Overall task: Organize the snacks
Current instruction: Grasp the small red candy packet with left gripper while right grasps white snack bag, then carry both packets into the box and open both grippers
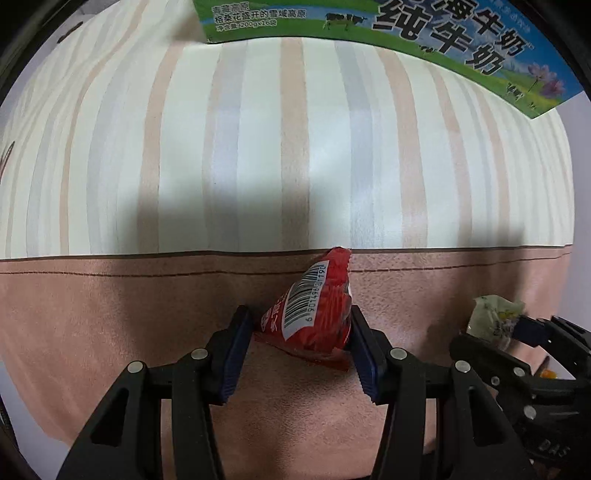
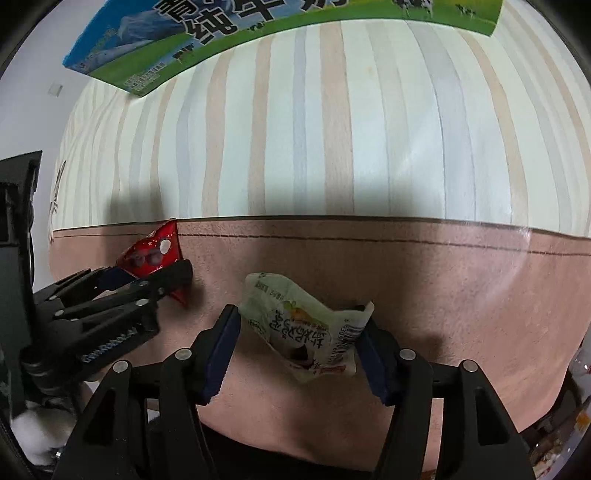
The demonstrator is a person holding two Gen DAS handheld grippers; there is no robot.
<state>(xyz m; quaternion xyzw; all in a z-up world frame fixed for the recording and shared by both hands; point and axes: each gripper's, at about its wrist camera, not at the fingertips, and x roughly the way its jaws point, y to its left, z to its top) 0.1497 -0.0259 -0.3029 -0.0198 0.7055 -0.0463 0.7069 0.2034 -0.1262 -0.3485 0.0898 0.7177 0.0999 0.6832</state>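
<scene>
Left wrist view: the left gripper (image 1: 301, 325) had its jaws clamped on a red snack packet (image 1: 317, 306), barcode side toward the camera, raised above the pink suede-like band of the tabletop (image 1: 110, 302). At 3 o'clock in this view the right gripper (image 1: 517, 328) appeared, carrying a pale green snack packet (image 1: 491, 317).

Right wrist view: the right gripper (image 2: 301, 328) had its jaws closed on the pale green snack packet (image 2: 303, 325), which was crumpled and tilted between the blue pads (image 2: 221, 347). The left gripper (image 2: 147, 280) lay at 9 o'clock with the red snack packet (image 2: 155, 254) in its jaws.

Both views: a milk carton box (image 1: 424, 33), green and blue with printed cows, stood at 12 o'clock on the far striped part of the surface, well apart from both grippers. Whether it was open, or already held any snacks, could not be told, since only its printed side showed.

Progress, as a judgement: both packets had been picked up, and neither had yet been set in a final place. The box was probably the destination, though nothing in the views confirmed this. What remained was the carry across the striped area and the release of each packet. Blurred clutter (image 2: 576, 424) at 4 o'clock in the right wrist view may have included further snacks awaiting sorting.
</scene>
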